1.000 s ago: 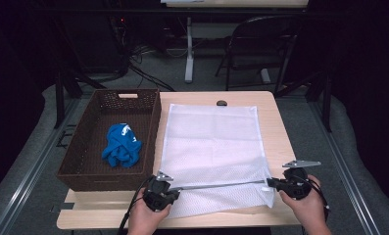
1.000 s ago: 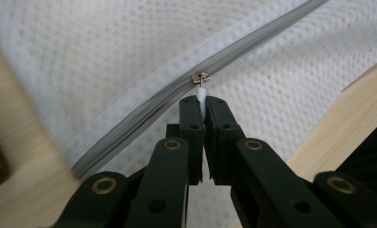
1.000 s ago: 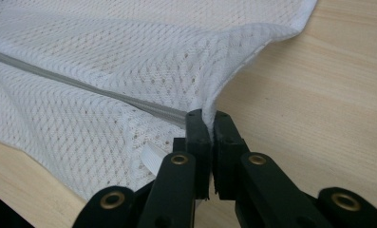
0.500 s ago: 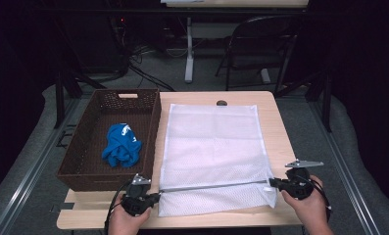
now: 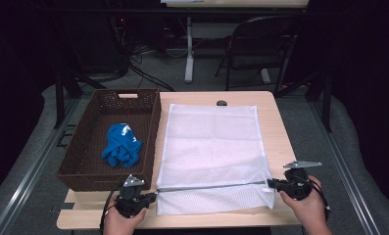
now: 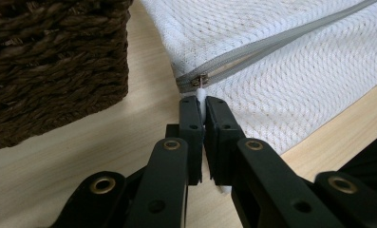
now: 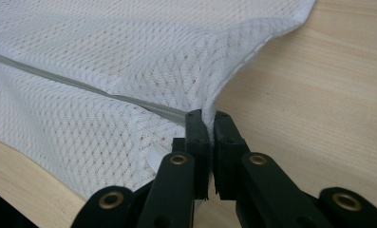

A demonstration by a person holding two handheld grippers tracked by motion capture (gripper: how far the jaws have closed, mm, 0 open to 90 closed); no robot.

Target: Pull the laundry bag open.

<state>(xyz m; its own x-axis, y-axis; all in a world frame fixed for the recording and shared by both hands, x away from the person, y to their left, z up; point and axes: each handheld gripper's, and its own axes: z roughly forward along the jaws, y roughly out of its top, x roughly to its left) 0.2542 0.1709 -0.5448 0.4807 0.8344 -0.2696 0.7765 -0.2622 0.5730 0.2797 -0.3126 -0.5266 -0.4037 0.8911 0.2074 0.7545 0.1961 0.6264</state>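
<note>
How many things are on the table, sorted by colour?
White: 1, the mesh laundry bag
Brown: 1, the woven basket
Blue: 1, the crumpled cloth inside the basket
Black: 1, a small round object at the table's far edge
Total: 4

Bright, even overhead light on the table (image 5: pixel 275 122), dark surroundings, soft high view, sharper close-ups.

A light wooden table (image 5: pixel 273 122) carries a white mesh bag (image 5: pixel 211 147) lying flat at centre-right. A brown woven basket (image 5: pixel 84 166) sits left (just beside the bag). A small dark object (image 5: pixel 222 103) rests at the far edge.
</note>
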